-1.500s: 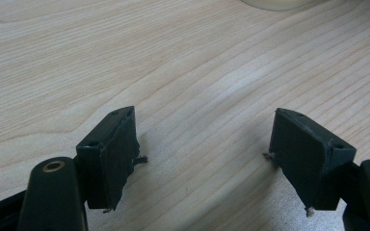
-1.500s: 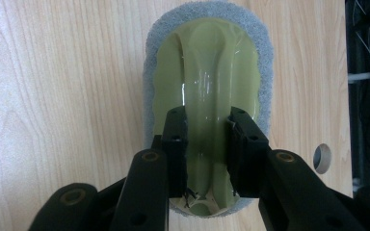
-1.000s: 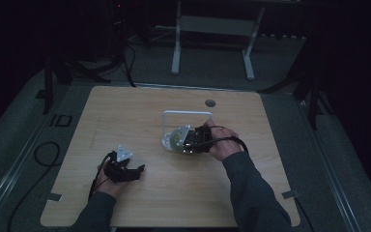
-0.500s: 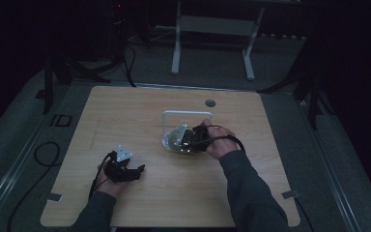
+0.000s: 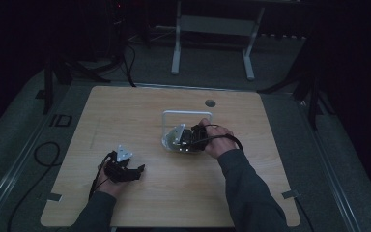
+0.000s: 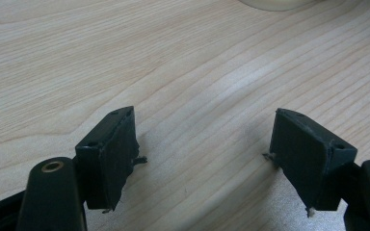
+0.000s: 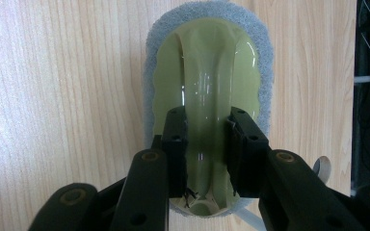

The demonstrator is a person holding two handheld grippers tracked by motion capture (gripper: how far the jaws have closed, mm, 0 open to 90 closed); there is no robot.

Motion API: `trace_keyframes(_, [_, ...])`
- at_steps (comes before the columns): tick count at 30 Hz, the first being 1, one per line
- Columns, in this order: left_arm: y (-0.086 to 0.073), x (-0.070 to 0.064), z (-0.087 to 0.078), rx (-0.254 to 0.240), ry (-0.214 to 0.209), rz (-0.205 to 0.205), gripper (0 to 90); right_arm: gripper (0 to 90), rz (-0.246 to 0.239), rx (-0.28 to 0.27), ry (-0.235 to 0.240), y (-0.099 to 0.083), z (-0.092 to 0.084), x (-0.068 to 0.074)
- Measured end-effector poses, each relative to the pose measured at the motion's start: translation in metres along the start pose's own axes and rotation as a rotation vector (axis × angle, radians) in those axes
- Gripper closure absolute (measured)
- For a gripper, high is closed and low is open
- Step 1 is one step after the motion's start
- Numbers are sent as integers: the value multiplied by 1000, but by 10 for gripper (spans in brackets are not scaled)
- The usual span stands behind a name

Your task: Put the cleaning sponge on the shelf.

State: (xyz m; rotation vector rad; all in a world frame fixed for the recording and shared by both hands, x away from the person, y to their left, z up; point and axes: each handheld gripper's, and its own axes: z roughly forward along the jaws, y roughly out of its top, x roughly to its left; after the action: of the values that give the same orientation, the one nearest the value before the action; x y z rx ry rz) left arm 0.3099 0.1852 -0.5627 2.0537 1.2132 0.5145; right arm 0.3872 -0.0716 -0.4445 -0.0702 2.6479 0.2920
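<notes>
Legible markings: one item.
Dark letters "ID" [image 5: 60, 120] stand on the grey floor just beside the left edge of the wooden table [image 5: 125, 111], level with its far half, in the high view. No further text, brand, number or sign is readable on the table or around it.
</notes>
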Motion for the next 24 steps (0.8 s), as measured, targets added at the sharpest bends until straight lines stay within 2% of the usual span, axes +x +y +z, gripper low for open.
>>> trace_keyframes(6, [0,0,0,0,0,0,251,717,-18,23,-17,3,2,-1])
trace_keyframes(13, [0,0,0,1,0,1,250,717,-28,19,-12,8,3,-3])
trace_keyframes(16, [0,0,0,1,0,1,250,717,-33,35,-10,8,8,-2])
trace_keyframes(24, [0,0,0,1,0,1,250,717,-26,44,-10,9,15,-3])
